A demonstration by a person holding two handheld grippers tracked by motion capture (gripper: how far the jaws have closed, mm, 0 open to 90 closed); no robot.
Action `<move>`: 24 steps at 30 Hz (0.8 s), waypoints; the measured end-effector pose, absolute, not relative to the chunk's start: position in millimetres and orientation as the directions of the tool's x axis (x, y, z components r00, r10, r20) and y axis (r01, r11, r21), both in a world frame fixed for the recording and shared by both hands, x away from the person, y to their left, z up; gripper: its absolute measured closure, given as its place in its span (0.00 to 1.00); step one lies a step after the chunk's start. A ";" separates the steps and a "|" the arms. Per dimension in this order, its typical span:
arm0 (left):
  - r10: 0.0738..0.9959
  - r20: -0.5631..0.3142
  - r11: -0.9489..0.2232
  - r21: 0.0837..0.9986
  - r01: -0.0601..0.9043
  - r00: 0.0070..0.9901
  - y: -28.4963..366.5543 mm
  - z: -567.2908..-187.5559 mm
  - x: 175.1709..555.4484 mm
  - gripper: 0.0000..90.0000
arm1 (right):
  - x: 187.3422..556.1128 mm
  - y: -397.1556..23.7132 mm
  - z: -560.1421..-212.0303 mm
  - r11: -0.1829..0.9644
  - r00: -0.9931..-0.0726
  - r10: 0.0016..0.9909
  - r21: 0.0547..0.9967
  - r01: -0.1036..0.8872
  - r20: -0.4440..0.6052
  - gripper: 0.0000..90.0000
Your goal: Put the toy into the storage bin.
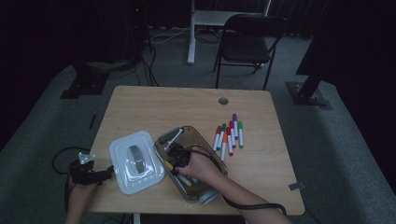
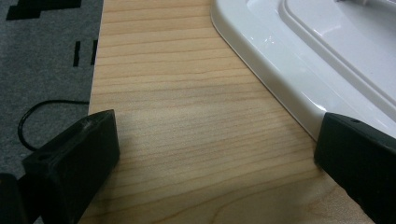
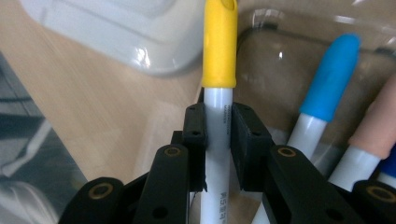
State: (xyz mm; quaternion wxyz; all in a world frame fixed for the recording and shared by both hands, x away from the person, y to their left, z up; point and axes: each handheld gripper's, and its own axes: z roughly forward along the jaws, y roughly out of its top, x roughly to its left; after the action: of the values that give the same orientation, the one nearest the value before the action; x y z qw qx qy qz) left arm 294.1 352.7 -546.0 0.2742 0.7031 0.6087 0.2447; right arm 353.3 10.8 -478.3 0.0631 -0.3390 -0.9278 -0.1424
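Wooden counter (image 1: 149,107) carries six loose markers (image 1: 229,135) while my right fingers (image 3: 218,135) clamp one yellow-capped marker (image 3: 218,70) and my left fingers (image 2: 205,158) gape empty.

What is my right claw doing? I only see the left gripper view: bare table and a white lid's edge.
Observer: The right claw is shut on a yellow-capped marker at the clear box.
Operator: Anything in the box yet?
Observer: Yes, a blue-capped marker lies in it.
Operator: Any left outside?
Observer: A group of markers lies on the table, right of the box.
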 end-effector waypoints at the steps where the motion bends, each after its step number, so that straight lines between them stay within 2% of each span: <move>1: 0.990 0.010 -0.108 0.684 0.722 0.139 352.7 -546.0 294.1 0.01 | 353.2 11.3 -479.2 0.735 -0.767 0.609 0.220 0.642 0.203 0.85; 8: 0.990 0.010 -0.109 0.683 0.722 0.139 352.7 -546.0 294.0 0.01 | 352.9 14.3 -485.7 0.752 -0.768 0.610 0.165 0.639 0.193 0.83; 11: 0.990 0.010 -0.109 0.684 0.722 0.139 352.7 -546.0 294.1 0.01 | 352.7 13.2 -484.8 0.752 -0.772 0.608 0.178 0.634 0.183 0.81; 20: 0.990 0.011 -0.109 0.684 0.721 0.139 352.7 -546.0 294.1 0.01 | 349.5 -13.8 -451.8 0.705 -0.785 0.576 0.347 0.618 0.228 0.76; 24: 0.990 0.011 -0.108 0.685 0.721 0.139 352.7 -546.0 294.1 0.01 | 348.1 -48.3 -421.9 0.622 -0.778 0.573 0.481 0.618 0.260 0.72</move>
State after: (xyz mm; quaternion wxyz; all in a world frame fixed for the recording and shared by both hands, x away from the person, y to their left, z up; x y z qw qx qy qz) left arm 294.1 352.7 -546.0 0.2745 0.7029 0.6087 0.2454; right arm 348.1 -48.3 -421.9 0.0405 -0.3310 -0.8995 -0.2823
